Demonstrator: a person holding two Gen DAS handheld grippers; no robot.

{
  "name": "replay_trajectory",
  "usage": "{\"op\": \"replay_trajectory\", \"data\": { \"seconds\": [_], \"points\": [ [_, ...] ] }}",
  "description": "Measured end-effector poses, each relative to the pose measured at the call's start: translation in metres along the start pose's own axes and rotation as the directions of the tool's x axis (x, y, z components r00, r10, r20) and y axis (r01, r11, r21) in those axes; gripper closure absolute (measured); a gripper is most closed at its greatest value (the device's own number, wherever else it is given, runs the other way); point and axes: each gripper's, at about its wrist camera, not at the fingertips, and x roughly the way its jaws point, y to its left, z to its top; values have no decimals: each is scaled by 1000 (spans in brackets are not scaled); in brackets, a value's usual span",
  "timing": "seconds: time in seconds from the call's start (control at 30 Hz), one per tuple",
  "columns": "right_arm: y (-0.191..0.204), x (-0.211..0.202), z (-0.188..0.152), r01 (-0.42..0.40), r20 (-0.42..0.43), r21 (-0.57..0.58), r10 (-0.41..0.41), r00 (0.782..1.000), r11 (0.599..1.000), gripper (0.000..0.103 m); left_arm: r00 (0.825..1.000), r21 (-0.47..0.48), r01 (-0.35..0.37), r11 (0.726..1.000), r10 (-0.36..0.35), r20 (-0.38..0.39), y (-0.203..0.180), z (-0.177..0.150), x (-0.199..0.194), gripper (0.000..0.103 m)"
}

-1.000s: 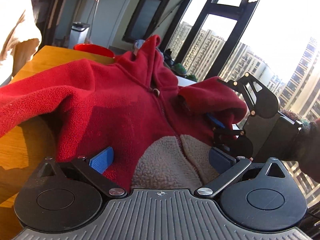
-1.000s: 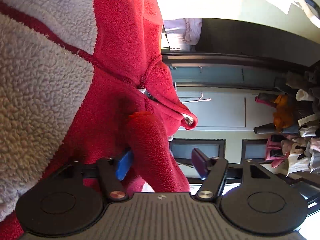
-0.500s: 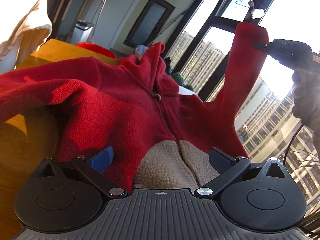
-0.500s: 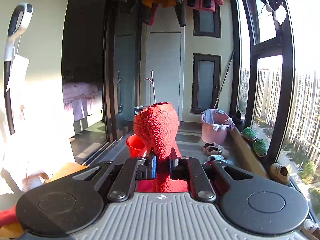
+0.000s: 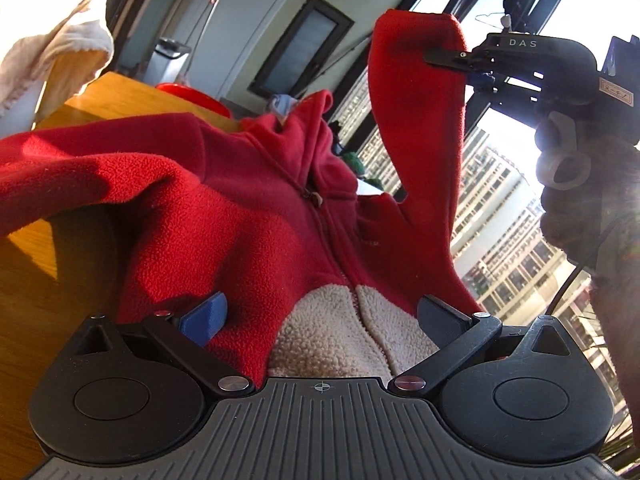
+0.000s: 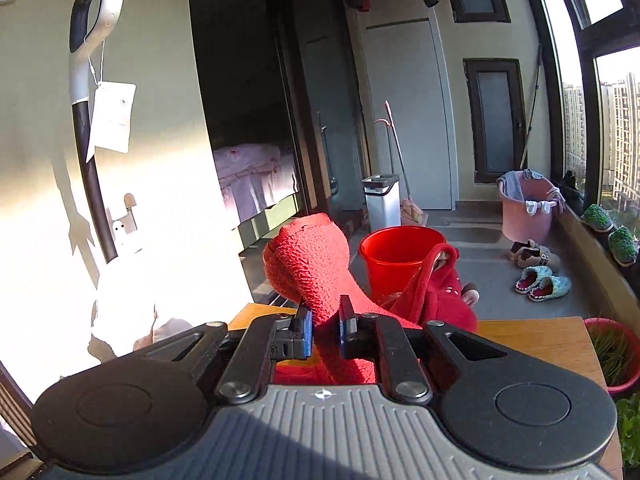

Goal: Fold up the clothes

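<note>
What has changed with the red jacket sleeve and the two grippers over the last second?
The right gripper closed its jaws on the sleeve and lifted it above the jacket. The left gripper stayed open over the hem, and the jacket's body stayed on the table.

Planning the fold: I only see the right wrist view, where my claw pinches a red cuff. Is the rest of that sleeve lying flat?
Observer: No. The sleeve rises steeply from the jacket to the right claw, high above the table.
Operator: Is the left claw gripping?
Observer: No. The left claw is open, with the cream panel between its fingers.
Operator: Is the zip closed?
Observer: Yes. The zip runs closed up the front.
</note>
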Motion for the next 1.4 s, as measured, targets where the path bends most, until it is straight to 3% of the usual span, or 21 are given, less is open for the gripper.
{"op": "replay_trajectory", "data": {
  "seconds": [0.23,0.37,0.43,0.5,0.63,0.8,1.03,1.17,1.4],
  "points": [
    [9,13,-16,-54,-22,49,55,998,997,80,1000,-1,-1,1000,1,-1,-1,0,2,0],
    [9,13,-15,-78,-1,80,79,997,994,58,1000,-4,1,1000,-1,0,-1,0,2,0],
    [9,10,-13,-91,16,84,90,996,992,54,1000,-5,1,1000,-1,0,-1,1,3,0],
    [8,6,-11,-102,33,90,99,995,991,40,1000,-3,-3,1000,2,-3,-1,1,2,0],
    [-4,-8,-15,-106,46,110,101,994,988,31,1000,0,-6,1000,6,-5,-2,2,1,0],
    [-32,-37,-45,-134,34,194,130,991,972,0,1000,-6,-4,1000,4,-6,-2,2,2,0],
    [-44,-57,-134,-223,-119,276,264,957,935,0,999,23,-37,999,37,-24,-7,2,6,0],
    [-48,-44,-175,-183,-184,363,263,947,914,0,998,47,-59,997,60,-36,-12,3,8,0],
    [-39,-46,-180,-170,-185,302,232,955,938,0,995,37,-81,996,83,-50,-12,5,9,0]
  ]
}}
